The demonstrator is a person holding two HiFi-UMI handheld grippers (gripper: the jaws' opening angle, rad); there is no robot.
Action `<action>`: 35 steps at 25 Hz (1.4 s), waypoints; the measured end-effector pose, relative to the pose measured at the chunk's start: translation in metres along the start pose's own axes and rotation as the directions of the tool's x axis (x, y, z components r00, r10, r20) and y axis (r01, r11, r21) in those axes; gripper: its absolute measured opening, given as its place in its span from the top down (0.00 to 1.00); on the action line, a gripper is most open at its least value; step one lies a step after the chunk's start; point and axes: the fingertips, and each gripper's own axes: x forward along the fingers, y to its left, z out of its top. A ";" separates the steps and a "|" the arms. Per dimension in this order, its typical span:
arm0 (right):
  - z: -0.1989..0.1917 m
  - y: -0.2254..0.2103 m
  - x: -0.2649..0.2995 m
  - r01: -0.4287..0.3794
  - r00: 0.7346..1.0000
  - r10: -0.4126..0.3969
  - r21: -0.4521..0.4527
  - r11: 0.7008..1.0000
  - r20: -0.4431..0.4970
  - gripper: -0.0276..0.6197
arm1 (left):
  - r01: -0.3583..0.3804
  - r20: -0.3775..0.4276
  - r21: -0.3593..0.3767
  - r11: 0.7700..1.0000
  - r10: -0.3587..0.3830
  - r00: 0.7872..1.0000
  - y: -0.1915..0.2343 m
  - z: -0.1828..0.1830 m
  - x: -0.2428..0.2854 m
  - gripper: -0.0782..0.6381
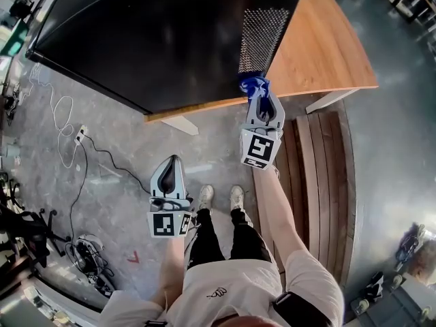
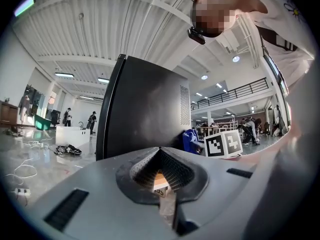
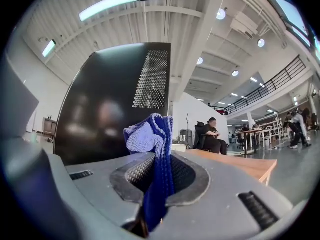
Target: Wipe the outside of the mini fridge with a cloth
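The black mini fridge [image 1: 170, 33] stands on a wooden table [image 1: 320, 53], with a perforated vent panel [image 1: 262, 36] on the side nearest me. My right gripper [image 1: 262, 104] is shut on a blue cloth [image 1: 254, 85], whose bunched end sits at the fridge's lower corner just under the vent. In the right gripper view the cloth [image 3: 150, 139] rises from between the jaws in front of the fridge [image 3: 110, 104]. My left gripper [image 1: 172, 165] is shut and empty, held lower over the floor and away from the fridge [image 2: 145, 114].
White and black cables [image 1: 65, 125] and a power strip [image 1: 80, 133] lie on the grey floor at left. A wooden slatted bench [image 1: 320, 176] stands under the table's right end. My feet [image 1: 204, 197] are close to the table edge. A person [image 3: 215, 134] sits beyond the table.
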 end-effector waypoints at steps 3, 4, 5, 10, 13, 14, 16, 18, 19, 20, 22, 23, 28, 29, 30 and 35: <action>-0.004 -0.009 -0.001 0.008 1.000 -0.008 0.003 1.000 -0.007 0.86 | -0.002 -0.003 0.005 1.000 0.002 1.000 -0.002 -0.001 0.000 0.88; -0.005 -0.012 -0.001 0.003 1.000 -0.003 0.000 1.000 -0.008 0.86 | -0.004 -0.005 0.007 1.000 0.004 1.000 -0.002 -0.002 0.000 0.88; -0.005 -0.013 -0.001 -0.006 1.000 0.006 -0.004 1.000 -0.008 0.86 | -0.005 -0.006 0.008 1.000 0.005 1.000 -0.003 -0.003 -0.001 0.88; -0.006 -0.019 -0.001 -0.011 1.000 0.011 -0.013 1.000 -0.002 0.86 | -0.016 -0.014 0.017 1.000 0.016 1.000 0.000 -0.006 -0.008 0.88; -0.009 -0.023 0.001 0.007 1.000 -0.007 -0.007 1.000 -0.006 0.86 | -0.028 -0.024 0.020 0.999 0.028 0.999 0.005 -0.010 -0.012 0.88; -0.010 -0.024 0.001 0.016 1.000 -0.016 0.009 1.000 -0.010 0.86 | -0.034 -0.023 0.020 0.999 0.034 0.999 0.007 -0.010 -0.013 0.88; -0.011 -0.025 -0.005 0.038 0.999 -0.037 0.042 0.998 -0.015 0.86 | -0.047 -0.017 0.017 0.999 0.047 0.999 0.011 -0.011 -0.016 0.88; -0.011 -0.021 -0.014 0.049 0.999 -0.048 0.067 0.997 -0.012 0.86 | -0.055 -0.013 0.011 0.998 0.055 0.998 0.013 -0.012 -0.019 0.88; -0.011 -0.017 -0.020 0.045 0.999 -0.044 0.081 0.996 -0.010 0.86 | -0.056 -0.013 0.010 0.998 0.056 0.998 0.014 -0.013 -0.021 0.88; -0.011 -0.010 -0.025 0.035 0.999 -0.034 0.093 0.995 -0.008 0.86 | -0.055 -0.012 0.010 0.998 0.055 0.998 0.015 -0.013 -0.022 0.88; -0.010 0.009 -0.034 0.000 1.000 0.000 0.113 0.994 -0.001 0.86 | -0.055 -0.010 0.011 0.998 0.055 0.998 0.019 -0.016 -0.025 0.88; -0.010 0.021 -0.037 -0.023 1.000 0.023 0.125 0.992 0.002 0.86 | -0.057 -0.009 0.010 0.998 0.057 0.998 0.022 -0.018 -0.027 0.88; -0.017 0.112 -0.044 -0.159 0.987 0.160 0.188 0.969 0.006 0.86 | -0.102 -0.014 0.005 0.995 0.102 0.995 0.049 -0.029 -0.046 0.88; -0.018 0.132 -0.043 -0.182 0.983 0.184 0.199 0.963 0.007 0.86 | -0.111 -0.015 0.005 0.994 0.111 0.994 0.055 -0.032 -0.051 0.88; -0.018 0.153 -0.043 -0.207 0.978 0.209 0.205 0.957 0.010 0.86 | -0.120 -0.016 0.004 0.993 0.120 0.993 0.062 -0.034 -0.055 0.88; -0.020 0.249 -0.040 -0.335 0.941 0.338 0.185 0.924 0.016 0.86 | -0.170 -0.025 -0.001 0.985 0.170 0.985 0.093 -0.044 -0.072 0.88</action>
